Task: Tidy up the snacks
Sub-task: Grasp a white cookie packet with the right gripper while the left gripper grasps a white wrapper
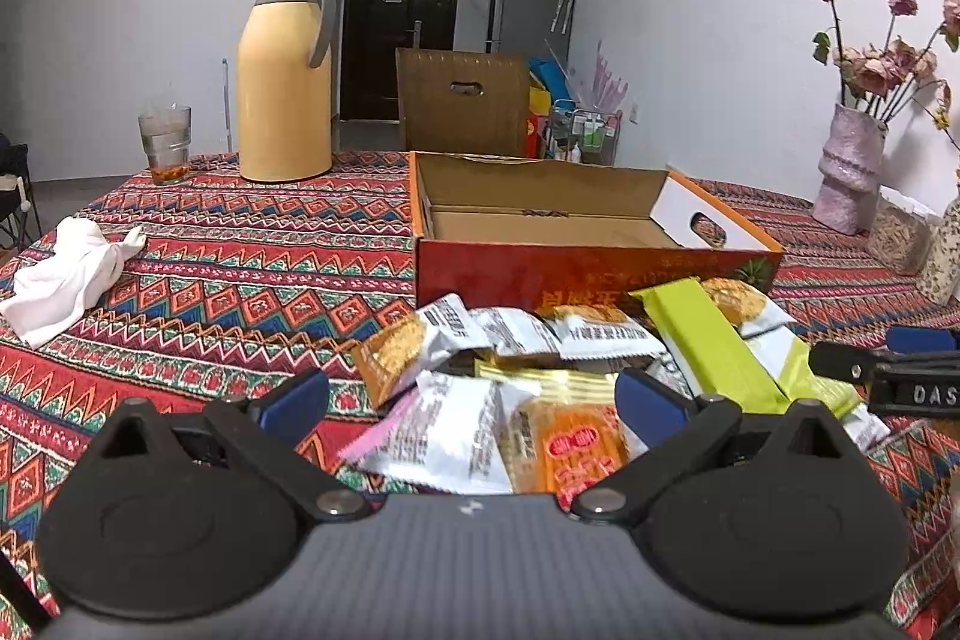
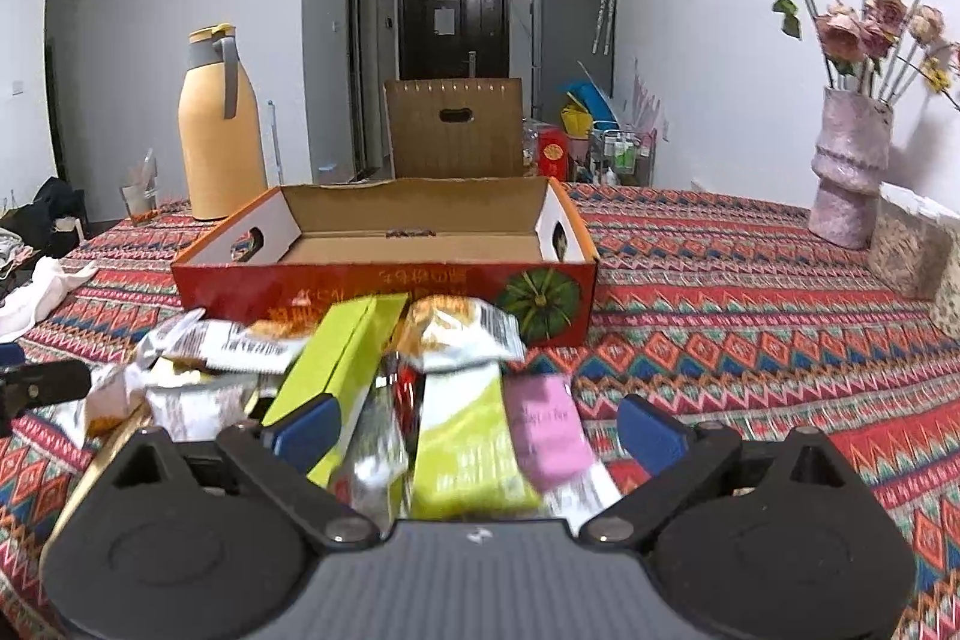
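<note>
A pile of wrapped snacks (image 1: 540, 370) lies on the patterned tablecloth in front of an open, empty red cardboard box (image 1: 588, 268). My left gripper (image 1: 474, 403) is open, low over the pile's left part, above a white packet (image 1: 444, 430) and an orange packet (image 1: 570, 448). In the right wrist view the same pile (image 2: 384, 358) and box (image 2: 384, 280) show. My right gripper (image 2: 477, 430) is open over green bars (image 2: 468, 448) and a pink packet (image 2: 549, 430). Neither holds anything. The right gripper's tip shows in the left wrist view (image 1: 888, 370).
A yellow thermos (image 1: 285, 82) and a glass (image 1: 166, 142) stand at the table's far left. A white cloth (image 1: 66, 274) lies at the left. A pink vase of dried roses (image 2: 849, 172) stands at the right. A brown box (image 1: 462, 100) stands behind the table.
</note>
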`<move>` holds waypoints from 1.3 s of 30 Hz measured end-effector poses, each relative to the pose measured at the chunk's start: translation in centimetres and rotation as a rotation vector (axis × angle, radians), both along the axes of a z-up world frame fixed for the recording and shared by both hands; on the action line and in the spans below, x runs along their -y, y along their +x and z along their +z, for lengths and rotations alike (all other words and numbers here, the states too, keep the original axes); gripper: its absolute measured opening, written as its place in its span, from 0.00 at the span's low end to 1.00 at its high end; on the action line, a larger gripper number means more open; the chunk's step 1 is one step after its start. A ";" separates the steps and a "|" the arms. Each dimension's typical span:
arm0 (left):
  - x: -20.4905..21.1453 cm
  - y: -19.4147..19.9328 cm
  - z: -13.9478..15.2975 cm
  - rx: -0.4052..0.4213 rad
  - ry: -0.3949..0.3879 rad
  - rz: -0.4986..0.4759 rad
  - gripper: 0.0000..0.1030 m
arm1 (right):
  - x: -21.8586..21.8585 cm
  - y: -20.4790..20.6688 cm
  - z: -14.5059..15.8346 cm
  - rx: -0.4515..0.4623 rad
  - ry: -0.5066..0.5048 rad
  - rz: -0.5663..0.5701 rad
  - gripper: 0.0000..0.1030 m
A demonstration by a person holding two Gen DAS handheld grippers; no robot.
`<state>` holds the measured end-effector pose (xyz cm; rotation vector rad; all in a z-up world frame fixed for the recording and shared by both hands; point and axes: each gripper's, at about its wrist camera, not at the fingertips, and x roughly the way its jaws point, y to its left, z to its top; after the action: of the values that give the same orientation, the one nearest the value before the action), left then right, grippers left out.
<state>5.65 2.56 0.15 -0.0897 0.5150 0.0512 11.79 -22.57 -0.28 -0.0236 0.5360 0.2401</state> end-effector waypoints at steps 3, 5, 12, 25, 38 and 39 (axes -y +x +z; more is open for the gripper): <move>-0.3 0.7 0.1 -0.004 -0.001 0.011 1.00 | -0.6 2.2 0.2 -0.015 -0.003 0.015 0.90; -0.5 1.1 0.1 -0.009 -0.003 0.017 1.00 | -0.9 3.7 0.2 -0.025 -0.009 0.018 0.88; -0.9 2.5 0.2 -0.024 -0.009 0.027 1.00 | -2.2 8.9 -0.6 -0.103 -0.011 0.019 0.85; -1.7 3.3 -0.7 -0.058 -0.027 0.042 1.00 | -2.9 11.0 -2.6 -0.160 -0.010 0.047 0.60; -2.2 3.5 -1.2 -0.090 -0.036 0.054 1.00 | -0.6 7.1 -0.4 0.008 0.054 -0.010 0.57; -2.2 3.6 -1.3 -0.096 -0.038 0.051 1.00 | -0.5 6.6 -0.2 0.019 0.055 -0.008 0.57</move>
<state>9.22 4.79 -1.14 -0.1380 0.6095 0.0960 18.35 -22.09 -0.52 0.0301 0.5101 0.2462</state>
